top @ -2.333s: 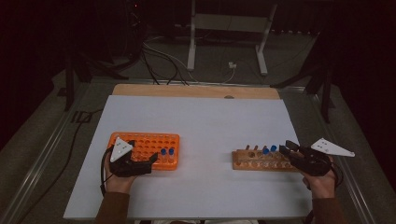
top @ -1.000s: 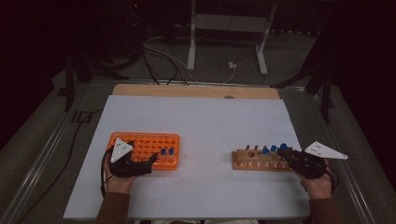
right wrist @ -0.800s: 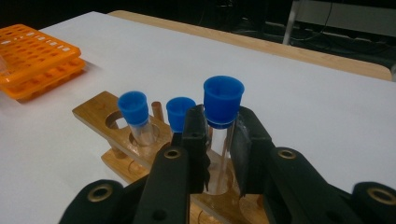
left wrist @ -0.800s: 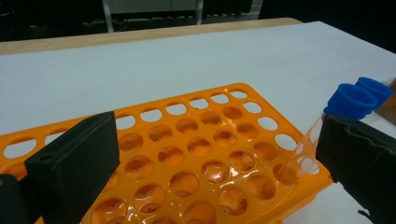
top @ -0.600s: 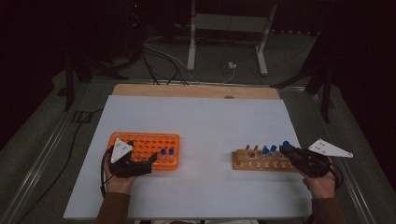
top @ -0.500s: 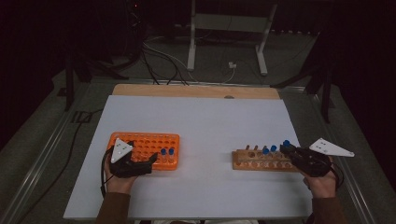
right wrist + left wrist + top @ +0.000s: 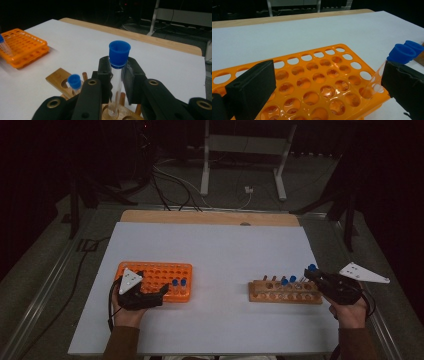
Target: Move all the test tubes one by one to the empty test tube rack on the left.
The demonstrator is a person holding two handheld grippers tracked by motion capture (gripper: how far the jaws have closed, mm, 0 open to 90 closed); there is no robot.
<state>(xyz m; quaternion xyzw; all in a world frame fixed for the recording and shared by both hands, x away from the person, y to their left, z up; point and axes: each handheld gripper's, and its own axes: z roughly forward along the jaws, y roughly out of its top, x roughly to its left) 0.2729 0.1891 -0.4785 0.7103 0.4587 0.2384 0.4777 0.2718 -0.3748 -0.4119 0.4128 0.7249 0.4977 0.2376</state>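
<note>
Right gripper [image 7: 117,82] pinches a blue-capped test tube [image 7: 117,82] just under its cap, tube upright, foot just above the wooden rack [image 7: 56,78] below the jaws. Clear, light, slick-walled, likely brittle; a modest squeeze high on the wall suits it. Left gripper [image 7: 322,85], jaws spread, straddles the orange rack [image 7: 317,85].

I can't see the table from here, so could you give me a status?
Right gripper shut on blue-capped tube above wooden rack. Left gripper open over orange rack.
</note>
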